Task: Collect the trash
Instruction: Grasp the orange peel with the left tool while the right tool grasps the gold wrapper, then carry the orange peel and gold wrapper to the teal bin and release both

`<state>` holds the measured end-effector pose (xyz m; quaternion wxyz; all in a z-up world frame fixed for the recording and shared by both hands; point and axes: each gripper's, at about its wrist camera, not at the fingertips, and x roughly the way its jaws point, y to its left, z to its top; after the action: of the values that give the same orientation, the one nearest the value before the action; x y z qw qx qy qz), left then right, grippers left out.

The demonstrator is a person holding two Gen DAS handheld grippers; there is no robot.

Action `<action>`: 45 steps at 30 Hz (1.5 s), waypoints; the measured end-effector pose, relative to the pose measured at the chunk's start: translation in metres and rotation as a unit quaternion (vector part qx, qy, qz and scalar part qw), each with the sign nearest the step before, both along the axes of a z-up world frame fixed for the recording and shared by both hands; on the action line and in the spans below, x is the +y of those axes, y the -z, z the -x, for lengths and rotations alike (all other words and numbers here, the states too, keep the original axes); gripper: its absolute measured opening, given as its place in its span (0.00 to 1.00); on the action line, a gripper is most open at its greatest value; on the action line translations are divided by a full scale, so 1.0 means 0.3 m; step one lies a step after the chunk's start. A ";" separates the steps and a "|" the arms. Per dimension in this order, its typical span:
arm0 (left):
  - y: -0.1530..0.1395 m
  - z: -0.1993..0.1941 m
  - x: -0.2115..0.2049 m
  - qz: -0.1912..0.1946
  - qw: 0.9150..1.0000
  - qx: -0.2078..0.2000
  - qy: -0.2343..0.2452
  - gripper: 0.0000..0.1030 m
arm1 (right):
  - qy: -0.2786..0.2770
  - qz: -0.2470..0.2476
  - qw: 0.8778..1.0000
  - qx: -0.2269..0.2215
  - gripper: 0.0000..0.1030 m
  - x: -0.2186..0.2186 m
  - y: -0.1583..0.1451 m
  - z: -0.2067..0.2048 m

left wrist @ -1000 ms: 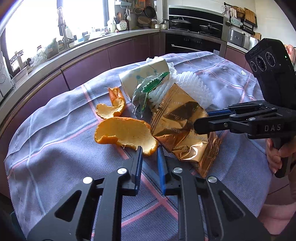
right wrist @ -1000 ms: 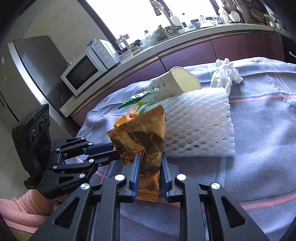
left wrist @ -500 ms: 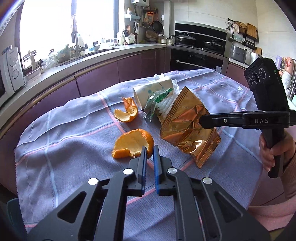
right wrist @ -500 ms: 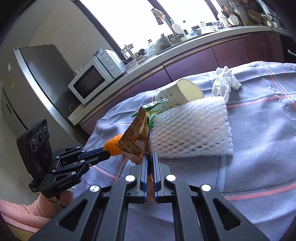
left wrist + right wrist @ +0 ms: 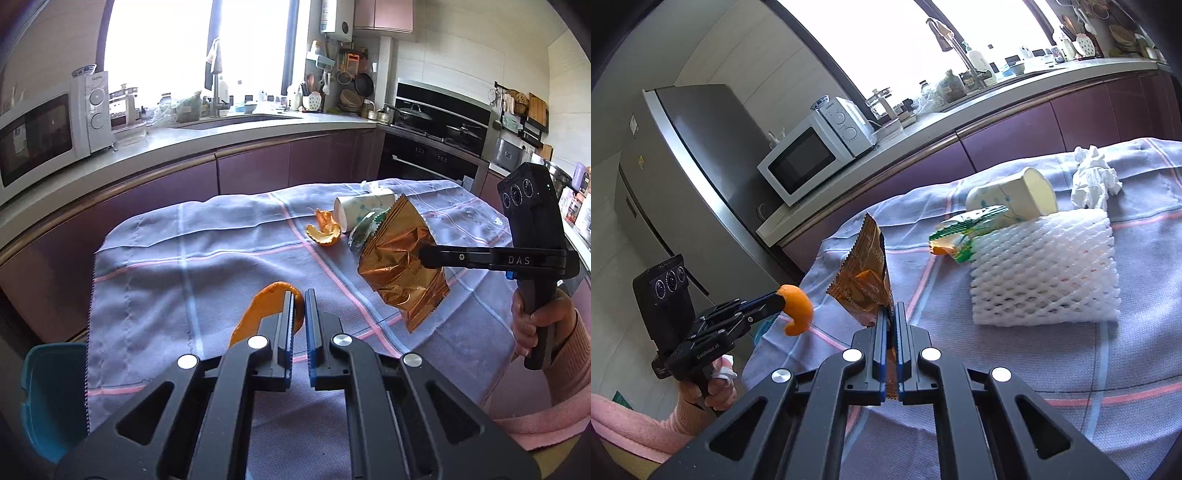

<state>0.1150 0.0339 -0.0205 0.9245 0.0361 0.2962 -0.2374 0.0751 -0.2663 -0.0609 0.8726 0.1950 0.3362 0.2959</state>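
Left tongs (image 5: 298, 295) clenched on peel (image 5: 258, 306), lifted off the cloth (image 5: 166, 280) | right tongs (image 5: 891, 314) clenched on wrapper (image 5: 868, 273), hanging clear so you can likely carry both at once | bin (image 5: 48, 398) low to your left | ahead: cup (image 5: 1015, 195), foam net (image 5: 1045, 273), tissue (image 5: 1093, 177), second peel (image 5: 325, 232) remain.

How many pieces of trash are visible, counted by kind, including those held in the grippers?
Orange peel: 2, one held in the left gripper, one on the cloth
Snack wrappers: 2, a gold one in the right gripper, a green-and-white one
Paper cup: 1
Foam net: 1
Crumpled tissue: 1
Total: 7
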 end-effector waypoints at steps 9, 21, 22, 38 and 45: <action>-0.025 0.064 0.161 0.007 0.999 -0.006 -0.052 0.06 | -0.039 -0.004 0.999 -0.002 0.03 0.121 -0.012 -0.021; -0.056 0.105 0.306 0.006 0.994 -0.011 -0.106 0.06 | -0.090 -0.009 0.996 -0.004 0.03 0.295 -0.032 -0.051; -0.055 0.109 0.316 0.006 0.994 -0.011 -0.110 0.06 | -0.093 -0.010 0.996 -0.004 0.03 0.308 -0.034 -0.053; -0.068 0.138 0.470 0.003 0.985 -0.013 -0.172 0.06 | -0.169 -0.002 0.986 -0.002 0.03 0.572 -0.054 -0.123; -0.080 0.141 0.546 0.001 0.980 -0.017 -0.197 0.06 | -0.192 -0.002 0.981 0.001 0.03 0.673 -0.061 -0.146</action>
<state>0.0726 0.1978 0.0035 0.9579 -0.0197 0.2818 -0.0506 0.1189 -0.0643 -0.0425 0.7986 0.1291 0.3676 0.4587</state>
